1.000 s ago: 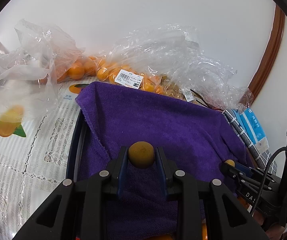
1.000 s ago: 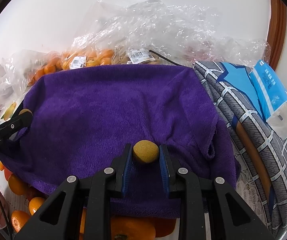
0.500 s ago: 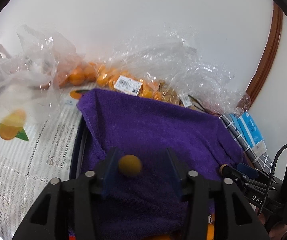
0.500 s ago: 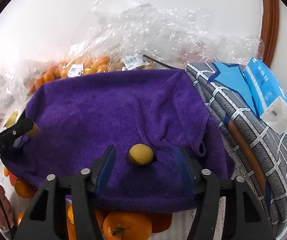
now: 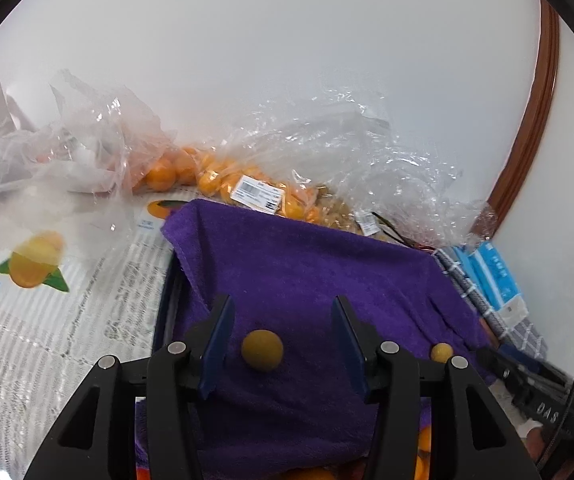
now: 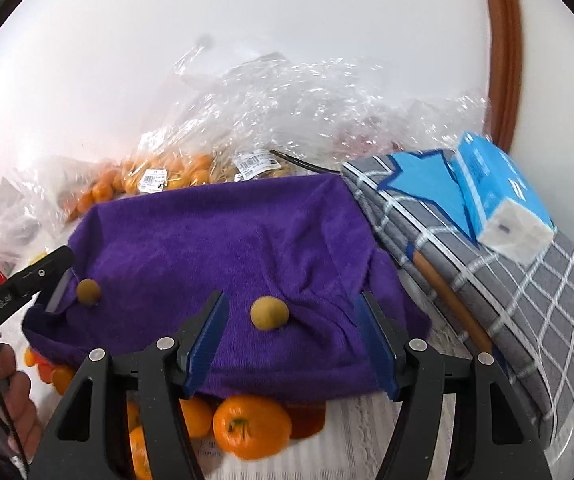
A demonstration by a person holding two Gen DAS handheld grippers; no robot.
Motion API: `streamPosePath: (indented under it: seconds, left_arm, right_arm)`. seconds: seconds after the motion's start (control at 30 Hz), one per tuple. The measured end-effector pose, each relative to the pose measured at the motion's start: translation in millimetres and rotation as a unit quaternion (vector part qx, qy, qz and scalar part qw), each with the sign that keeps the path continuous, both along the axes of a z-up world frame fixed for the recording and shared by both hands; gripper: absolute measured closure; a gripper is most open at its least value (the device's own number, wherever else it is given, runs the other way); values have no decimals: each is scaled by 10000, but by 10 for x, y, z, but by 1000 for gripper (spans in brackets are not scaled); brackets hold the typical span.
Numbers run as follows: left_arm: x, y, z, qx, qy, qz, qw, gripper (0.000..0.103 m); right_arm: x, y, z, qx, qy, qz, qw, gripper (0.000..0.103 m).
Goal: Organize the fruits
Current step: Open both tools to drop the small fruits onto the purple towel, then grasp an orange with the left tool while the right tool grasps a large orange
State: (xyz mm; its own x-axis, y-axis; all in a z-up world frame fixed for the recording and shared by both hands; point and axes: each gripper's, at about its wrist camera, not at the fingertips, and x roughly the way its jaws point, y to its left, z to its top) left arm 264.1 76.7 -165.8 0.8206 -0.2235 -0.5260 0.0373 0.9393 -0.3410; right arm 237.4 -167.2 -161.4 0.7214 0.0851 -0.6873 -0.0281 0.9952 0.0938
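A purple towel covers a container of oranges. Two small tan fruits rest on it. My left gripper is open, with one small fruit lying free between its fingers. My right gripper is open, with the other small fruit lying free between its fingers. Each fruit also shows in the other view: the right one and the left one. Oranges show under the towel's near edge.
Clear plastic bags of oranges lie along the white wall behind the towel. A grey checked cloth with a blue tissue pack is at the right. A lace tablecloth with orange prints is at the left.
Both grippers have opened and let go of the small fruits, which now lie on the towel. Both grippers have drawn back and risen a little.
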Motion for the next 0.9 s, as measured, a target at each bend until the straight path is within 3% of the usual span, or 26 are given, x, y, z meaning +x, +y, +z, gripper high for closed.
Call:
streamPosePath:
  seconds: [0.23, 0.5, 0.63, 0.7, 0.9]
  left_arm:
    - [-31, 5, 4, -63, 80, -33, 9999, 55]
    - [-254, 41, 138, 218, -5, 76, 9997, 55]
    - [-498, 79, 167, 52, -13, -166, 9998, 39]
    - [-593, 23, 113, 238, 54, -278, 9993, 39]
    - [-684, -99, -16, 563, 294, -443, 9970, 41]
  right_arm:
    - [-255, 19, -107, 98, 232, 515, 9984, 41]
    - [-371, 57, -304, 86, 451, 865, 9952, 50]
    - [-322, 103, -390, 0, 680, 1017, 9925, 54]
    - [-309, 122, -410, 9, 751, 1072, 9914, 59]
    - [-353, 107, -389, -29, 608, 984, 9933, 60]
